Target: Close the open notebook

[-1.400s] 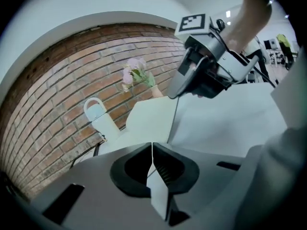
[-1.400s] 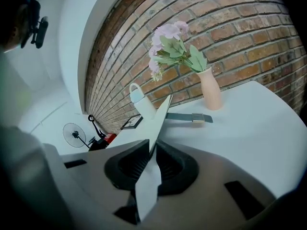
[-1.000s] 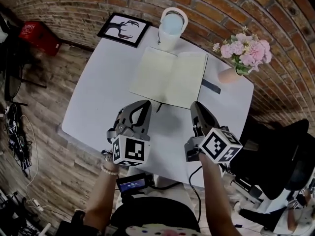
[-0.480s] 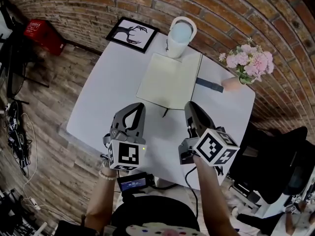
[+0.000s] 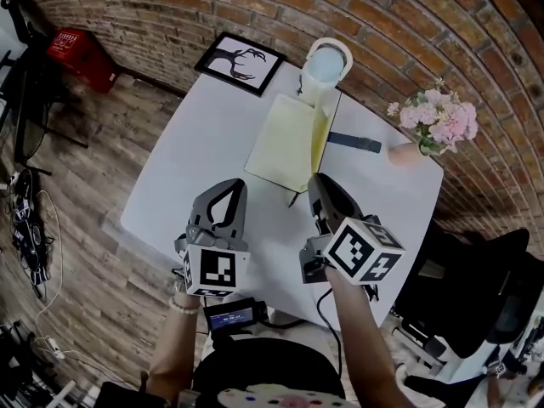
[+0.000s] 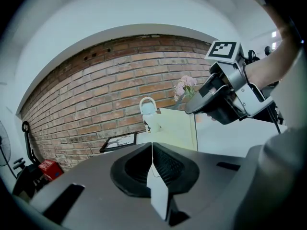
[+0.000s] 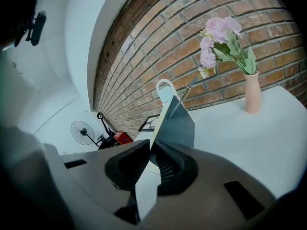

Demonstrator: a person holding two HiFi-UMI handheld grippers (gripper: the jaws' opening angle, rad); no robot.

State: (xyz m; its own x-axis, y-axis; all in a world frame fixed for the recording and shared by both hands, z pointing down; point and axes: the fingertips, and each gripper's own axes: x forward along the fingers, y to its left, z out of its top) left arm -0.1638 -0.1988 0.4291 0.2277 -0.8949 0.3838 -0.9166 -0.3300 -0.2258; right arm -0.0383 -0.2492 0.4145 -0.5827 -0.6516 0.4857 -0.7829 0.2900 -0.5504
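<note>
The notebook (image 5: 280,138) lies on the white table (image 5: 195,160) with its left cream page flat. Its right half (image 5: 321,134) stands nearly upright. My right gripper (image 5: 316,182) is shut on the near corner of that raised cover. In the right gripper view the dark cover (image 7: 178,123) rises straight out of the right gripper (image 7: 150,145). My left gripper (image 5: 231,187) hovers shut and empty over the table, just left of the notebook's near edge. In the left gripper view the left gripper (image 6: 152,145) has its jaws together, with the notebook (image 6: 177,127) ahead and the right gripper (image 6: 225,99) beside it.
A white jug (image 5: 325,62) stands right behind the notebook. A framed picture (image 5: 240,62) lies at the far left. A vase of pink flowers (image 5: 433,121) stands far right, and a dark strap (image 5: 353,141) lies right of the notebook. A black chair (image 5: 484,270) is at the right.
The notebook's right half has swung up from flat to nearly upright, held by the right gripper. Both grippers have shifted a little toward the left of the table.
</note>
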